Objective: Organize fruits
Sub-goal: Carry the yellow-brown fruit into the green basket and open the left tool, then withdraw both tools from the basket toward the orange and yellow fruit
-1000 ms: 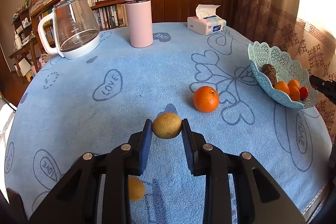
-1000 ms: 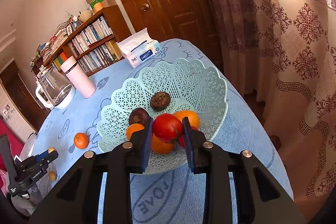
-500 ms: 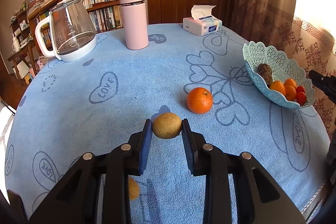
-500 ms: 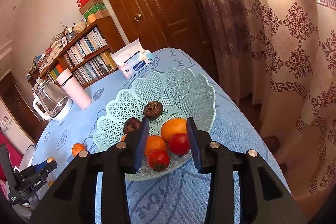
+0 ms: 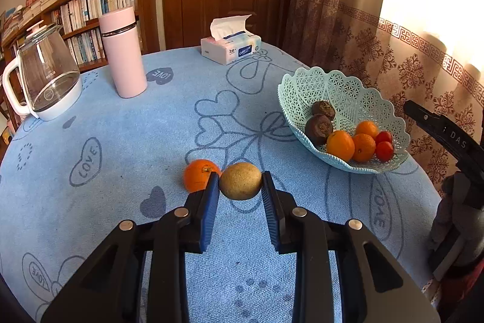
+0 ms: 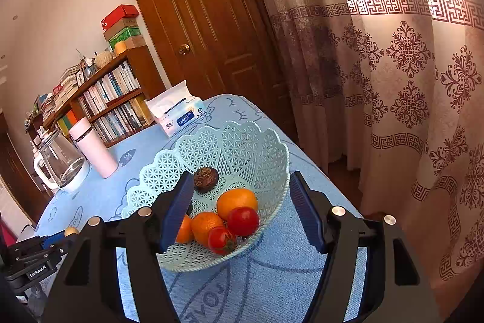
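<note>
1. Left wrist view: the left gripper [image 5: 240,191] has its fingers [image 5: 210,199] clenched on a brown kiwi-like fruit [image 5: 240,180], pinched at both flanks between the blue pads and held above the desk [image 5: 121,156], which wears a blue cloth printed with hearts.
2. Just beyond the left finger, touching it in this view, a loose orange [image 5: 198,174] sits on the cloth; whether it touches the held fruit I cannot tell.
3. Ahead and right of the fingers, well apart, a pale green lattice basket [image 5: 305,87] stands on the desk. Inside it: two dark wrinkled fruits [image 5: 319,127], three oranges [image 5: 340,145], two tomatoes [image 5: 384,150].
4. Far ahead and left of the fingers: a pink flask [image 5: 122,50] and a glass kettle [image 5: 45,77], both upright. A tissue pack [image 5: 231,47] lies farther ahead, near the far desk edge.
5. Right wrist view: the right gripper [image 6: 242,205] is released, fingers [image 6: 178,208] spread wide, nothing between the pads.
6. The basket [image 6: 257,147] lies straight ahead between the spread fingers. Its tomatoes [image 6: 243,220] and oranges [image 6: 236,202] sit at the near side, one dark fruit [image 6: 205,179] farther in, beside the left fingertip.
7. The other gripper [image 6: 39,250] shows at the far left of this view, the brown fruit [image 6: 71,230] a small spot at its tip.
8. A patterned curtain [image 6: 408,80] hangs right of the fingers; a wooden door [image 6: 205,20] stands beyond.
</note>
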Motion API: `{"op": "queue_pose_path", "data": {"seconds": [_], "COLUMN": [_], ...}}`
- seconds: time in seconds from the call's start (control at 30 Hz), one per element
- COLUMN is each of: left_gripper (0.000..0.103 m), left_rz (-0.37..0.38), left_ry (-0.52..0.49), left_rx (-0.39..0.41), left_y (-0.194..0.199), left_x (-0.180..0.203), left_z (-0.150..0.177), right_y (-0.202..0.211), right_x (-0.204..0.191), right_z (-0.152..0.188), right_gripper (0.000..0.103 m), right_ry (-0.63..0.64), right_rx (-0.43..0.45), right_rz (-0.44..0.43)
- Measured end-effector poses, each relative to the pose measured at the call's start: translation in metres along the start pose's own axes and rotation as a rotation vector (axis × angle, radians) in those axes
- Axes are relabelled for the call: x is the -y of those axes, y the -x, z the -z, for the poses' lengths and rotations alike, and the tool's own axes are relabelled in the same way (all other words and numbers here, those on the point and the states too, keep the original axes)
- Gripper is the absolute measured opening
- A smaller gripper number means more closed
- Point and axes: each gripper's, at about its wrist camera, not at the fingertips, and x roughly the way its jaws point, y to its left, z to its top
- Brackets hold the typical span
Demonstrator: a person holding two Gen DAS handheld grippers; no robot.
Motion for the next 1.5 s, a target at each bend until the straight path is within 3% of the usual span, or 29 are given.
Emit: {"op": "queue_pose_path", "data": {"seconds": [0.43, 0.93, 1.0, 1.03, 1.07, 1.13, 1.23, 1.5], "left_gripper": [0.029, 0.030, 0.040, 0.064, 0.078, 0.079, 0.086, 0.091], "left_rz": [0.089, 0.109, 0.111, 0.096, 0.084, 0.076, 0.056, -0.028], "left_ry": [-0.093, -0.116, -0.108, -0.104, -0.099, -0.097, -0.080, -0.031], "left_rx": [-0.007, -0.017, -0.017, -0.012, 0.000, 0.004, -0.008, 0.001], "left_y": [-0.033, -0.052, -0.051, -0.050, -0.048, -0.047, -0.048, -0.041], "left_x": [0.054, 0.068, 0.066, 0.065, 0.063, 0.061, 0.054, 0.033], "left_z": [-0.028, -0.038, -0.038, -0.038, -0.037, -0.037, -0.035, -0.035], "right_y": [-0.001, -0.003, -0.002, -0.002, -0.002, -0.002, -0.002, -0.004], "right_x": [0.001, 0.001, 0.002, 0.002, 0.003, 0.002, 0.001, 0.004], "right_z": [0.003, 0.002, 0.003, 0.003, 0.003, 0.003, 0.003, 0.003], "right_gripper": [0.068, 0.068, 0.068, 0.069, 0.069, 0.079, 0.081, 0.088], "right_ry": [-0.010, -0.015, -0.017, -0.019, -0.020, -0.020, -0.014, -0.026], "right_rx": [-0.005, -0.011, -0.010, -0.010, -0.011, -0.011, -0.011, -0.018], "right_rz": [-0.017, -0.026, -0.026, -0.026, -0.027, -0.026, -0.027, -0.029]}}
